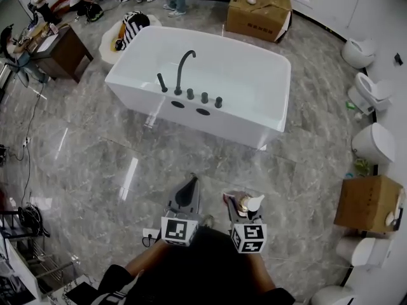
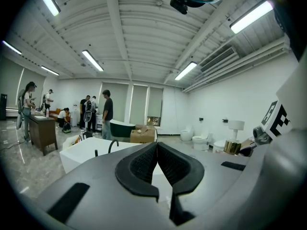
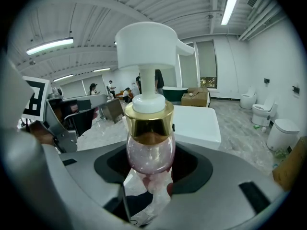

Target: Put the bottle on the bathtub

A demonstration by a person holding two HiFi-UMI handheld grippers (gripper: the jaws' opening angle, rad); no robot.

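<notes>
- While the bathtub (image 1: pixel 210 122) sits well ahead across the grey floor (image 1: pixel 95 164), the right gripper (image 3: pixel 149 169) is clamped on the bottle (image 3: pixel 149 150). Its pink belly is wedged between the jaws, and the gold collar and white pump head stand upright above them.
- The left gripper (image 2: pixel 157 162) has its jaws pressed together with nothing between them, and it hangs just beside the right one.

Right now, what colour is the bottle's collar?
Gold collar on the bottle, clearest in the right gripper view.
</notes>
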